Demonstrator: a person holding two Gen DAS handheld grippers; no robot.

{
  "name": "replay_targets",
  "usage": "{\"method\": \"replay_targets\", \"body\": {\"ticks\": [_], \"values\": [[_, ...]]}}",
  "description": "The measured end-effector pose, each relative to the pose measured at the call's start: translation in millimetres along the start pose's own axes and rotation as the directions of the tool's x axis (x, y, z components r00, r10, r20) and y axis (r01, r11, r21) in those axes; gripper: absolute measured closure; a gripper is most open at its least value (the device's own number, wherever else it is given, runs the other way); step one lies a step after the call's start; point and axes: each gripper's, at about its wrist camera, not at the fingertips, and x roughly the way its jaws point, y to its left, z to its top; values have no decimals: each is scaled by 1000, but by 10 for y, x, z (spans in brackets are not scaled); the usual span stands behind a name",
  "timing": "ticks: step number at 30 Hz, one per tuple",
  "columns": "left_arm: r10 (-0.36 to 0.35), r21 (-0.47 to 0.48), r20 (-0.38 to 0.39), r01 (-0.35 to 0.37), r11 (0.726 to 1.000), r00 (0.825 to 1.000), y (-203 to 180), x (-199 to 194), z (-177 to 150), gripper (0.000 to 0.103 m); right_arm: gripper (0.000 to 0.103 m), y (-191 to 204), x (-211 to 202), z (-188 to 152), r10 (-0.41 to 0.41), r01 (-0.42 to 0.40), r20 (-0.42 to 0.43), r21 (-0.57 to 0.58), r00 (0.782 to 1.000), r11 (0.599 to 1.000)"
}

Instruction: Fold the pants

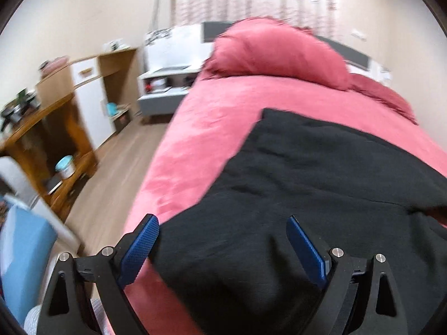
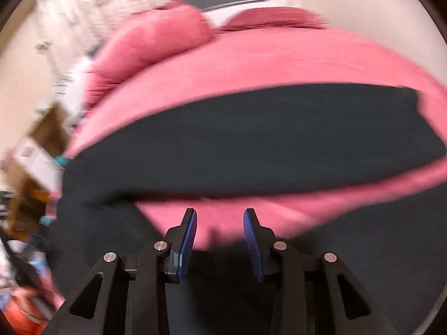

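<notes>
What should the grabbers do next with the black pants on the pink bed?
Probably lower the right gripper onto the near edge of the pants and pinch it. Both grippers, the left too, are open and empty, and the pants lie spread across the bed, so nothing can be folded until an edge is held.

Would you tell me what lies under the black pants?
The black pants lie spread on the pink bedspread, which shows around their edges. What is under the cloth itself stays covered.
</notes>
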Motion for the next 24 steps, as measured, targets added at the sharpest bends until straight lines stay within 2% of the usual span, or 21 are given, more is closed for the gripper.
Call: {"method": "replay_targets", "body": {"ticks": [1, 4, 6, 7, 9, 11, 15, 18, 22, 24], "values": [[22, -4, -19, -22, 1000, 1000, 22, 54, -12, 10, 68, -206, -83, -134, -50, 50, -15, 37, 999, 998], [81, 35, -91, -79, 996, 993, -6, 232, -69, 10, 66, -649, -196, -396, -56, 64, -57, 151, 997, 986], [104, 70, -85, -98, 993, 991, -63, 228, -92, 10, 65, -801, -127, -504, -76, 95, -116, 175, 990, 980], [74, 77, -72, -68, 995, 995, -91, 170, -86, 10, 65, -914, -94, -573, -81, 108, -137, 204, 987, 973], [7, 75, -65, -2, 997, 998, -135, 102, -74, 10, 64, -1001, -165, -595, -33, 58, -97, 261, 995, 964], [-47, 73, -67, 52, 996, 997, -187, 66, -43, 10, 64, -1037, -234, -566, -26, 47, -78, 286, 997, 957], [-151, 46, -86, 155, 987, 985, -311, 68, 179, 9, 64, -989, -320, -272, -37, 36, -1, 256, 999, 966], [-217, -47, -91, 213, 976, 972, -451, 215, 526, 3, 61, -1072, -265, 122, -55, 49, 23, 224, 998, 973], [-258, -146, -119, 240, 960, 959, -619, 595, 958, 3, 52, -1428, -60, 604, -106, 95, 34, 242, 994, 966], [-241, -151, -139, 220, 964, 960, -775, 803, 1140, 3, 44, -1565, 73, 837, -145, 132, 28, 268, 989, 954]]}}
